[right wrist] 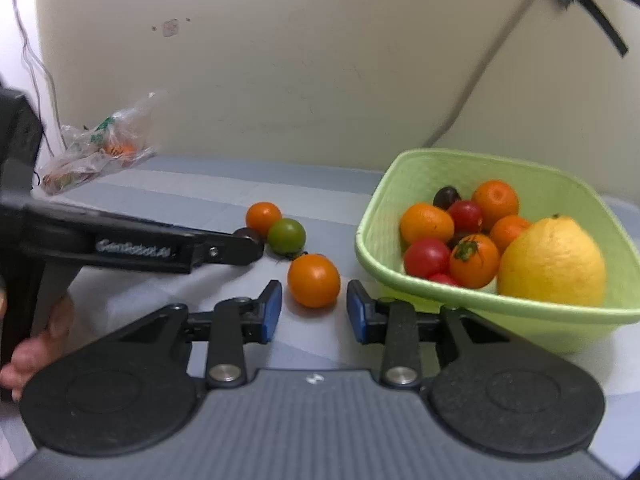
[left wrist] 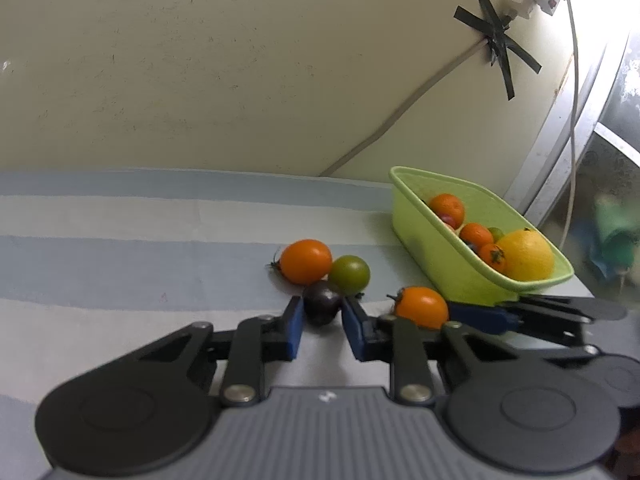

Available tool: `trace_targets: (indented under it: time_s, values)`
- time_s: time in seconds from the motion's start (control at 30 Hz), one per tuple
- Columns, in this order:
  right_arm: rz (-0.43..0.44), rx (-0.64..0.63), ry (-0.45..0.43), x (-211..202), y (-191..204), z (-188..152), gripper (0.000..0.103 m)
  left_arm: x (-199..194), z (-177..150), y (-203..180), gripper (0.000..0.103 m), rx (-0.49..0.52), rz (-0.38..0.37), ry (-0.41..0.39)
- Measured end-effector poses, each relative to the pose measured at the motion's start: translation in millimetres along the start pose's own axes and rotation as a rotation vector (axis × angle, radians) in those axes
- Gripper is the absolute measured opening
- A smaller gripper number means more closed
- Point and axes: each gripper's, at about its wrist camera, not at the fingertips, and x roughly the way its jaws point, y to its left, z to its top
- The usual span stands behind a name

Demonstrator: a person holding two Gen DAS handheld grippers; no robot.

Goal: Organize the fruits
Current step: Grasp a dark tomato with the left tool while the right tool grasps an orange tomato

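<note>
- Dark purple, nearly black, the small tomato (left wrist: 322, 307) lies on the desk between the blue pads of the left hand-held gripper (left wrist: 322, 314), which is clenched on it; both pads press its sides.
- Touching it from behind are a green tomato (left wrist: 349, 274) and, to that one's left, an orange tomato (left wrist: 305, 261); the three form a tight cluster.
- Another orange tomato (right wrist: 313, 280) sits just to the right of the cluster, between the fingers of the right hand-held gripper (right wrist: 314, 306). Gaps show on both sides of it in the right wrist view, so this gripper is released and grasps nothing.
- In the right wrist view the left tool reaches in from the left, its tip at the dark tomato, with part of a hand (right wrist: 38, 344) on its handle.
- Right of the loose fruit stands a light green plastic basket (right wrist: 404, 168), close to the right gripper's right finger.
- Inside the basket lie a large yellow lemon (right wrist: 552, 262) at the near right, several orange and red tomatoes, and one more dark tomato (right wrist: 447, 197) toward the back.
- A cloth (left wrist: 120, 240) striped in pale blue and white covers the desk.
- At the far left of the desk, against the cream wall (right wrist: 280, 60), lies a crumpled clear plastic bag (right wrist: 96, 148).
- A grey cable (left wrist: 400, 116) runs up the wall, fixed by crossed strips of black tape (left wrist: 496, 36).
</note>
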Motion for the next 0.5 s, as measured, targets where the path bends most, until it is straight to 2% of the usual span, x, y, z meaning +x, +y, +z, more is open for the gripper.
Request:
trace_targets:
  time_s: [0.03,0.2,0.3,0.4,0.5]
  values:
    - [-0.003,0.000,-0.002,0.5,-0.2,0.1,0.030,-4.6,-3.5,0.3,0.022,-0.003,-0.007,0.000]
    - [0.038,-0.031,-0.018,-20.3,9.2,-8.0,0.030,-35.9,-27.7,-9.8,0.022,0.003,-0.041,-0.001]
    - [0.069,-0.036,-0.020,-44.0,16.8,-24.5,0.030,-59.6,-47.3,-20.8,0.022,0.020,-0.065,0.004]
    - [0.092,-0.022,-0.032,-71.6,23.6,-44.8,0.030,-79.2,-67.1,-37.2,0.022,0.066,-0.063,0.008]
    - [0.073,-0.028,-0.055,-95.1,33.2,-65.5,0.030,-93.2,-82.0,-52.4,0.022,0.107,-0.048,0.011]
